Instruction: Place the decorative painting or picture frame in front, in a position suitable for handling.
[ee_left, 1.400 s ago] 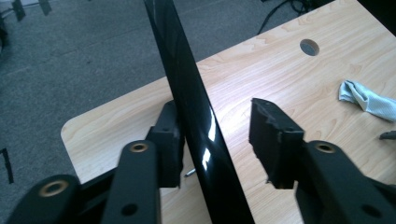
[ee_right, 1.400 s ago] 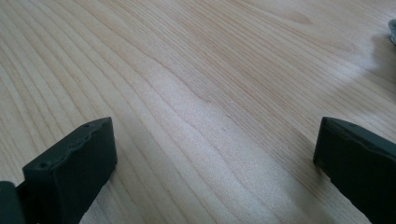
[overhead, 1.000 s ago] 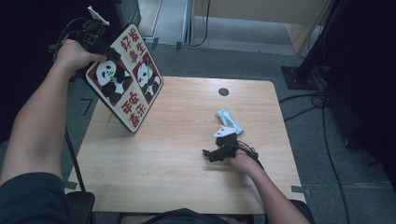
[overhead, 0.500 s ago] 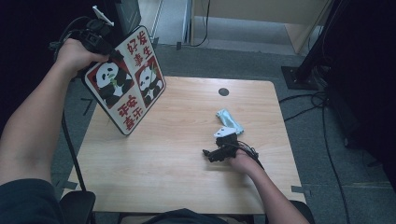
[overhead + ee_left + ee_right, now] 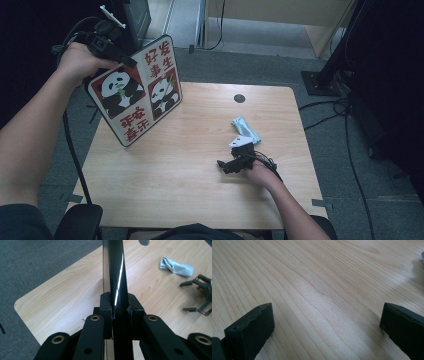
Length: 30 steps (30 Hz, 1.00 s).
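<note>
gripping the panda board (image 5: 137,97) by its upper left edge, the left gripper (image 5: 131,62) is clenched on it; jaws were closing a moment back w/ the board edge between them, and in the left gripper view both pads (image 5: 106,306) press flat on the thin dark edge of the board (image 5: 115,272), which runs straight up from the jaws. board is held tilted over the table's (image 5: 200,185) far left corner, printed face toward the person: two panda squares on red and black, red characters on white squares beside them. can't tell if its lower corner touches the wood or hangs just above it. left hand (image 5: 80,59) and forearm come in from the left side, cable trailing down past the table edge. right gripper (image 5: 226,165) rests low on the table, right of centre, jaws spread wide, nothing between them; right gripper view has bare wood grain (image 5: 322,290) between the two black pads (image 5: 252,327). pale blue-grey cloth (image 5: 245,129) lies crumpled just beyond the right gripper, apart from it. small dark round hole (image 5: 239,98) near the far edge of the tabletop. grey carpet (image 5: 350,150) around, w/ cables on it at right.
</note>
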{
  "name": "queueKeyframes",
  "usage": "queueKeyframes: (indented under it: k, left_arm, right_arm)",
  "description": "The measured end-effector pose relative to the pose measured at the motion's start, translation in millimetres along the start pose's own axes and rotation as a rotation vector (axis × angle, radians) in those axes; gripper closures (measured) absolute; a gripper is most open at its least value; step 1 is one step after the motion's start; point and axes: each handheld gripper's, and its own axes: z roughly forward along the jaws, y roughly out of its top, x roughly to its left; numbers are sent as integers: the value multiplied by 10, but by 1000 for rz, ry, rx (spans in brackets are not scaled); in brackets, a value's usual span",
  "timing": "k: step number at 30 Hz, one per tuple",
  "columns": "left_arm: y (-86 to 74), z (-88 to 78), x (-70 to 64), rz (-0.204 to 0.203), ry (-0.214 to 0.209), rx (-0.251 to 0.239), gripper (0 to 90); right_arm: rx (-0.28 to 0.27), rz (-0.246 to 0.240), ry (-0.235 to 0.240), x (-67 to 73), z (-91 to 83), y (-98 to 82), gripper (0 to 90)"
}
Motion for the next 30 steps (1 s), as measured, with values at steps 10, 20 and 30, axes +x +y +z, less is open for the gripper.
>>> queueKeyframes:
  k: [10, 20, 30]
  left_arm:
    - [-45, -52, -377, 46, -37, -23, 790]
    - [-27, -47, -756, 110, -79, -37, 790]
    - [-110, 93, -1012, 136, -179, -19, 790]
  right_arm:
    - [-1, 0, -1, -1, -2, -2, 0]
    - [0, 2, -1, -1, -6, -5, 0]
    - [2, 1, 0, -6, 1, 3, 0]
